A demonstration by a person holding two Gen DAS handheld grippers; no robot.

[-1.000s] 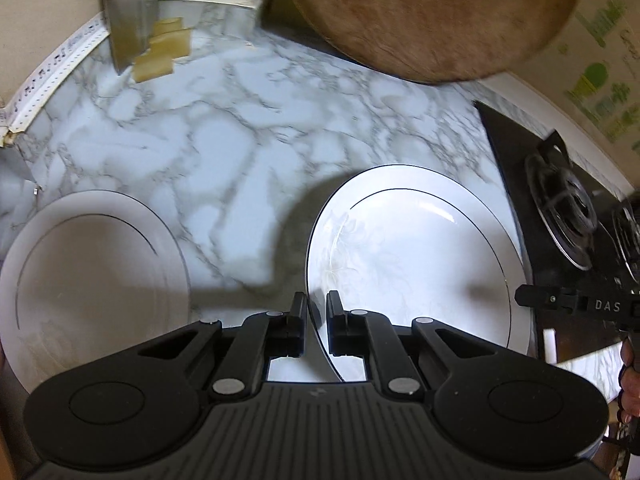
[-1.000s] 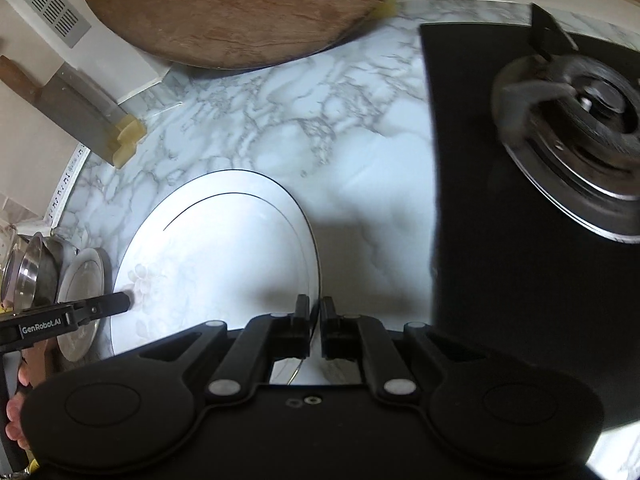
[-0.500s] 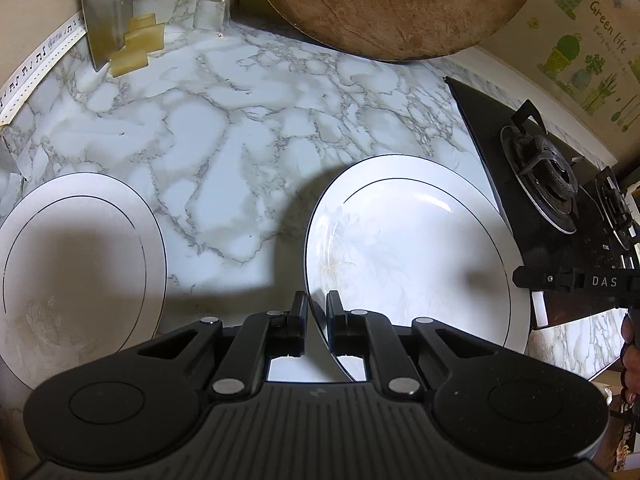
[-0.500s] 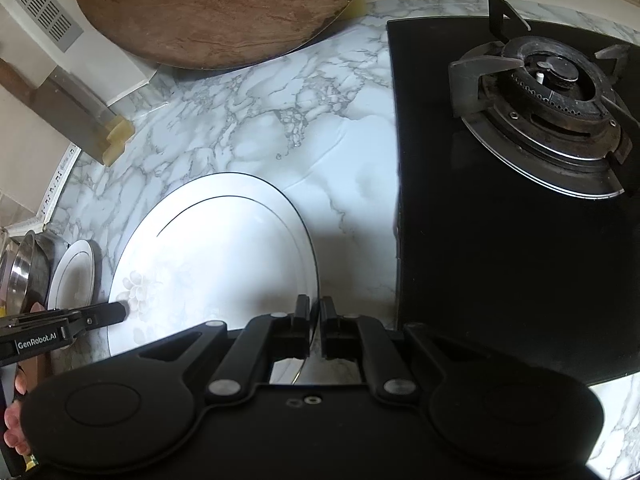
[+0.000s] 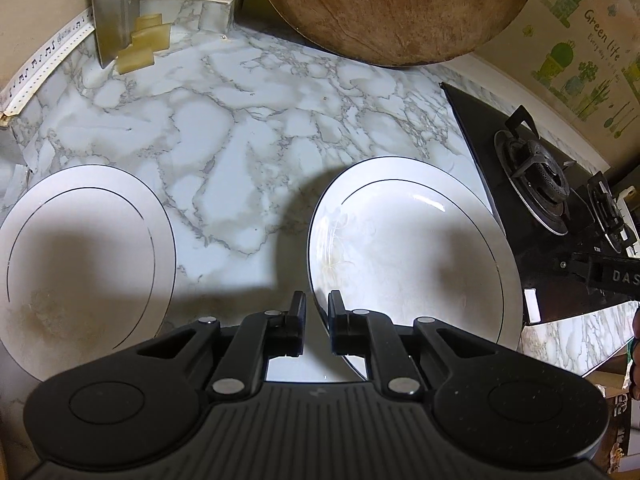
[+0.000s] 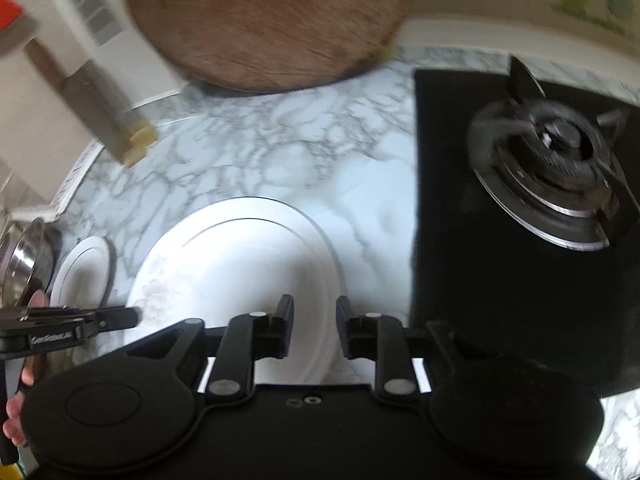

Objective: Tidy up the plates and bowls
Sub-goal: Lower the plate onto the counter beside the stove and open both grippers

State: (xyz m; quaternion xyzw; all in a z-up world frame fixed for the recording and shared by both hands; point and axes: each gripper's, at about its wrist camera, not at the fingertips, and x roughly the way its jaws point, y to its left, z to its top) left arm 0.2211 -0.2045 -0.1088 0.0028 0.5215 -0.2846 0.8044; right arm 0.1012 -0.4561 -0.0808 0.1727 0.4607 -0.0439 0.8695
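I have my left tool (image 5: 317, 322) pinching the near rim of the large white plate (image 5: 408, 256) on the marble tabletop (image 5: 240, 152), while my right tool (image 6: 314, 330) is spreading off its other edge. Its twin plate (image 5: 80, 256) sits apart, so stacking remains. Readable: "Green life" wall sticker (image 5: 600, 36)

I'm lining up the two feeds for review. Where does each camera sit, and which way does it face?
Left wrist: sits on the left claw, angled down at the marble counter; the claw's jaws straddle the big plate's near rim.
Right wrist: sits on the right claw, angled down, blurred; its jaws are opening around the same plate's rim; a hand shows at left.
Shared: that plate, the second plate, the round wooden board, the stove.
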